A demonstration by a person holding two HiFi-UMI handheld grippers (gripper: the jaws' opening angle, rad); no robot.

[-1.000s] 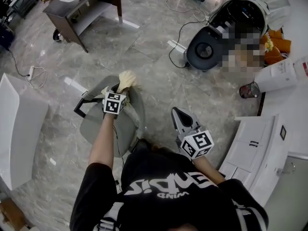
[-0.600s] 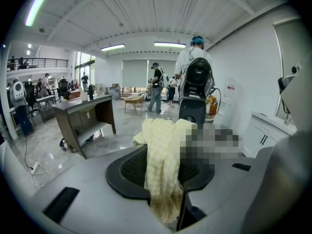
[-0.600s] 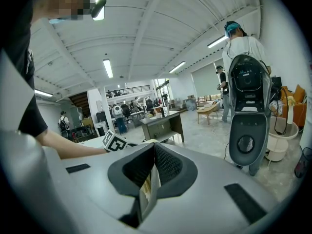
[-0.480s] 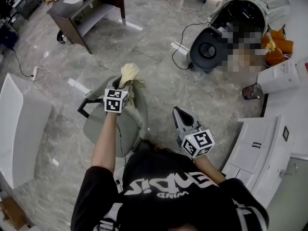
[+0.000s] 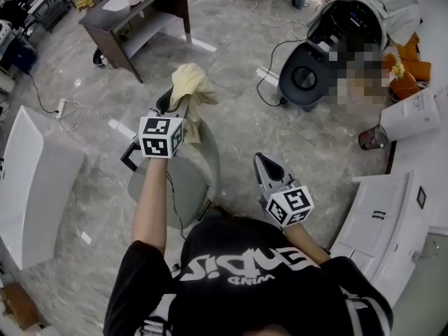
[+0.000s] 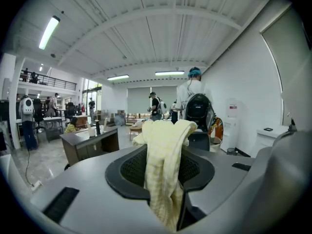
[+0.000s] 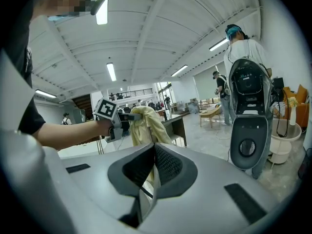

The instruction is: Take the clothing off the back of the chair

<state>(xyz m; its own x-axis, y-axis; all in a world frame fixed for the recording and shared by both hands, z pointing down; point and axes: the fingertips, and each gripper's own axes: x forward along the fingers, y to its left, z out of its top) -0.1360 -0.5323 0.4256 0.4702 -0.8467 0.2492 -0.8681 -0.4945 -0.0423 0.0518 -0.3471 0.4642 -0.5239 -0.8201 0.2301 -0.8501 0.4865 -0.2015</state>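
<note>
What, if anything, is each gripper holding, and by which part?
The left gripper pinches the pale yellow cloth garment by a bunched fold; the rest hangs below. The right gripper holds nothing, jaws together.

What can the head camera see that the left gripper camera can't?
Only the head view shows the grey chair below, the right gripper and the person's black shirt. Only the left gripper view shows the ceiling lights and the jaws close up. Both show the yellow clothing pinched by the left gripper, and the dark desk.
</note>
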